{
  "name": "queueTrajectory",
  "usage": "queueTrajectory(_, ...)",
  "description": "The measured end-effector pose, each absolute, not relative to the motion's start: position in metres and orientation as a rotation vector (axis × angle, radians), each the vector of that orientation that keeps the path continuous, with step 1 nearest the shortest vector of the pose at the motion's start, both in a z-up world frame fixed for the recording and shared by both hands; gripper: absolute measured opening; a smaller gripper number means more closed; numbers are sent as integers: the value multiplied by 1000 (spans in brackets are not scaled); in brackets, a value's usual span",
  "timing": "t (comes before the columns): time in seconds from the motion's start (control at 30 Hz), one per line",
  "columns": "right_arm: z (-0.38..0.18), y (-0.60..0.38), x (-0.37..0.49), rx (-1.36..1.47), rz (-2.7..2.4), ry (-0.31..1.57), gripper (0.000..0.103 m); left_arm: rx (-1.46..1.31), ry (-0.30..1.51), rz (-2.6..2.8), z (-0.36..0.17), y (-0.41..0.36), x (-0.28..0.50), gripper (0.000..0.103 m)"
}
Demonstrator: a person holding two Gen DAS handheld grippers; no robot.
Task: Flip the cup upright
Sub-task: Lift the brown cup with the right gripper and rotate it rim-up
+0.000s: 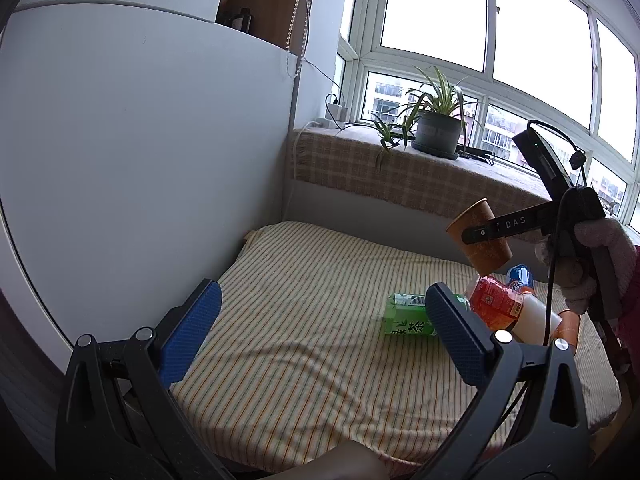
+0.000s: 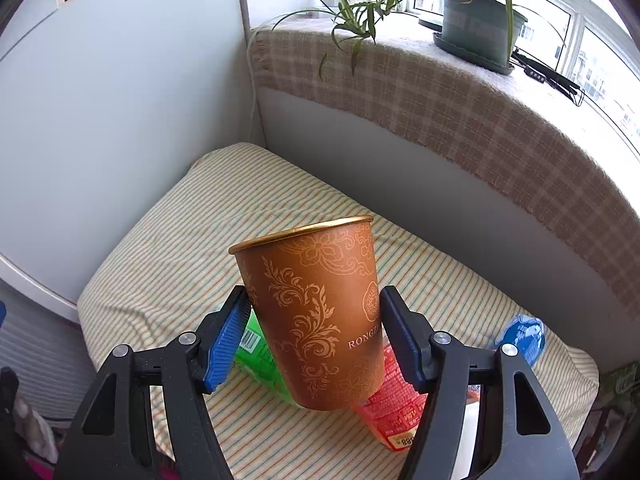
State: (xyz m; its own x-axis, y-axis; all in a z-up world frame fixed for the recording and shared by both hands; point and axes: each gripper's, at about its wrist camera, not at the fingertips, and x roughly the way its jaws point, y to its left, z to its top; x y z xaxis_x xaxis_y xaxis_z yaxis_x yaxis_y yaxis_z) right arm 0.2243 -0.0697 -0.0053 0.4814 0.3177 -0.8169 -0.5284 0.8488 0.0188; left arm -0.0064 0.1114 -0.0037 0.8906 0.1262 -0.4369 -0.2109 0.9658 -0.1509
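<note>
A brown paper cup (image 2: 320,312) with a gold rim and floral print is held in my right gripper (image 2: 316,332), whose blue pads press its two sides. The cup is off the striped cushion (image 2: 168,248), rim up and tilted slightly. In the left wrist view the cup (image 1: 478,240) hangs in the air at the right, clamped by the right gripper's black finger (image 1: 504,228). My left gripper (image 1: 320,336) is open and empty, low over the near part of the cushion (image 1: 300,280).
A green tea carton (image 1: 408,316), a red-labelled bottle (image 1: 500,304) and a blue-capped bottle (image 1: 520,276) lie on the cushion's right side, under the cup. A white wall panel (image 1: 140,140) stands left. A windowsill with checked cloth (image 2: 460,96) and a potted plant (image 2: 480,20) runs behind.
</note>
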Motion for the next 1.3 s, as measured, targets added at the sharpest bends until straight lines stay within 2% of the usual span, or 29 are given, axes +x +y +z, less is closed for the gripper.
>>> queueTrajectory(0.23,-11,-135,172,-35,475,937,66,-208,464,120,-10,100,5,103)
queueTrajectory(0.57,-79,-193,111,242,402,1035,66,-198,527,2,-22,62,28,103)
queueTrajectory(0.9,-131,-218,120,491,365,1144,66,-192,582,-74,-28,36,31,103)
queueTrajectory(1.03,-140,-222,123,533,375,1166,68,-198,601,-81,-30,35,32,103)
queueTrajectory(1.3,-127,-220,111,401,402,1108,68,-259,719,-185,-45,22,43,103)
